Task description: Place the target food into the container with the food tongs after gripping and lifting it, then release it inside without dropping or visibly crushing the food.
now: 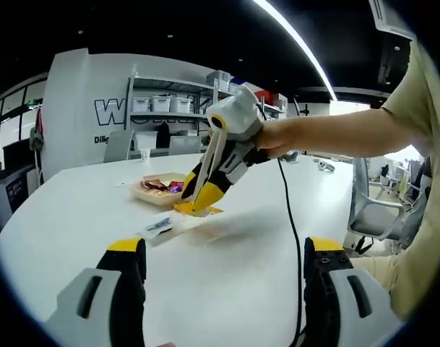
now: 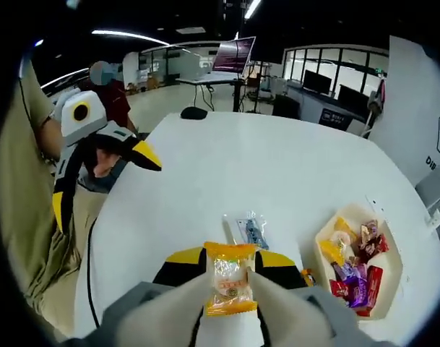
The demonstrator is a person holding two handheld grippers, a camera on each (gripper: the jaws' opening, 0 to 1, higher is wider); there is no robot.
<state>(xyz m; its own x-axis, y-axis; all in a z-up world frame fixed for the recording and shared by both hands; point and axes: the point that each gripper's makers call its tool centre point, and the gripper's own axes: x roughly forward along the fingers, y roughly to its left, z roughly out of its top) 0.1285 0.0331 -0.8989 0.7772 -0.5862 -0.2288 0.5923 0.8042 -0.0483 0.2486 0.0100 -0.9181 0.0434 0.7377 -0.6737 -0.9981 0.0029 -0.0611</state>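
The right gripper [image 2: 230, 278] has its jaws clamped, through cream food tongs [image 2: 277, 318], on an orange-wrapped snack [image 2: 230, 282] just above the surface [image 2: 227, 173]. Carry it level over the tray [image 2: 394, 249] nearby; keep pressure light. The left gripper [image 1: 223, 289] hangs with jaws apart.

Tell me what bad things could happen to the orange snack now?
The right gripper pinches the snack by its sides, above the table; it might slip and drop. A harder squeeze could crush it. The tray is already crowded with sweets, so it could land on the rim and slide off.
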